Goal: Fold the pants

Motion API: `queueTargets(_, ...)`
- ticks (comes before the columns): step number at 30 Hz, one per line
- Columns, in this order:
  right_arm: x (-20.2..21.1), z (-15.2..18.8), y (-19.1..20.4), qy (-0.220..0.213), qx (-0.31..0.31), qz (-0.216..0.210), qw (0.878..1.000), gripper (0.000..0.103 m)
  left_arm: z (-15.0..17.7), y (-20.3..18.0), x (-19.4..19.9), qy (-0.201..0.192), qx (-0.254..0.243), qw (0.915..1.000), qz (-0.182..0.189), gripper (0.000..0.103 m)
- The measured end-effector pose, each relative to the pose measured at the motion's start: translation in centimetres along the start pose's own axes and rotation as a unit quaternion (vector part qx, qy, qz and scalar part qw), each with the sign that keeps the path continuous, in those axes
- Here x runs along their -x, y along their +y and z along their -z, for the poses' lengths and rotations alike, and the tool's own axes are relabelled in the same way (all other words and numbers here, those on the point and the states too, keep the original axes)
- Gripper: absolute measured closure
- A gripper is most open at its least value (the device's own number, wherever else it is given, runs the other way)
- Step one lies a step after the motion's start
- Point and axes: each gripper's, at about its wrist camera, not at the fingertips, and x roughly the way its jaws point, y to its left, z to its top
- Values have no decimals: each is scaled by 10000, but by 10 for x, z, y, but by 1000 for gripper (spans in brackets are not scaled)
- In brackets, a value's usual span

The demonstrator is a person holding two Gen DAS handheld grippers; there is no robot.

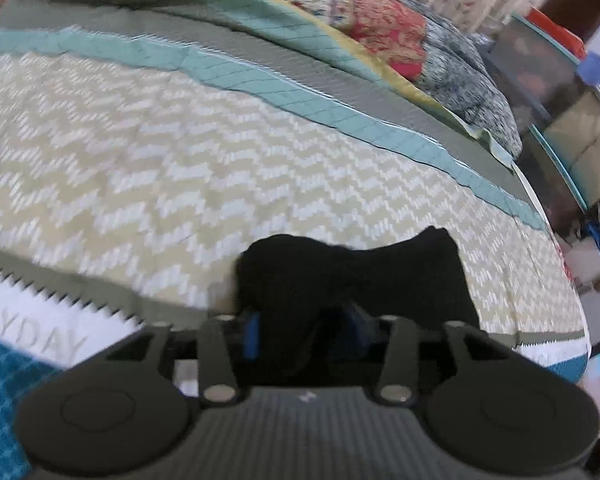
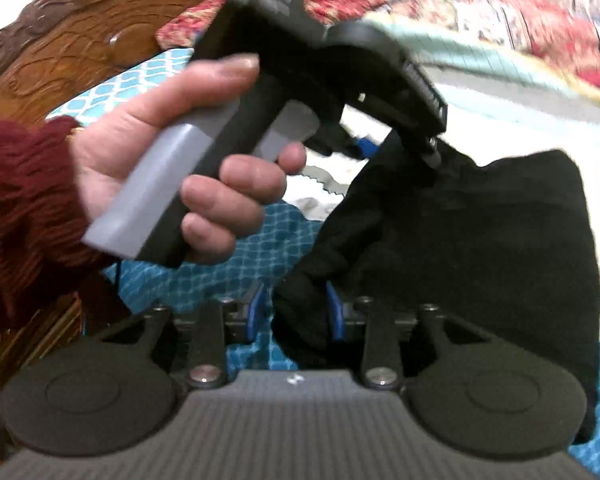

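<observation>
Right wrist view: right gripper (image 2: 296, 312) and left gripper (image 1: 304, 328) both clamped on black pants (image 2: 480, 260); advise equal tension, edges aligned ahead of fingers.

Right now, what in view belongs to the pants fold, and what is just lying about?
In the job:
black pants
left claw, shut on the pants
right claw, shut on the pants

Lying about:
chevron bedspread
floral quilt
carved wooden headboard
</observation>
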Motion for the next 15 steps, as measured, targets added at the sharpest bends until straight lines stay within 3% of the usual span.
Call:
queueTargets(3, 29, 9, -9, -290, -220, -103, 9993, 66, 10, 19, 21, -178, 324, 9993, 25, 47)
queueTargets(8, 64, 15, -47, -745, -1189, 239, 9898, 66, 33, 44, 49, -248, 734, 9968, 204, 40)
queueTargets(13, 76, 22, -79, -917, -2037, 482, 9735, 65, 51, 35, 54, -93, 743, 9965, 367, 24)
queueTargets(15, 74, 22, -86, -942, -2233, 571, 9685, 64, 55, 27, 52, -41, 665, 9968, 442, 22)
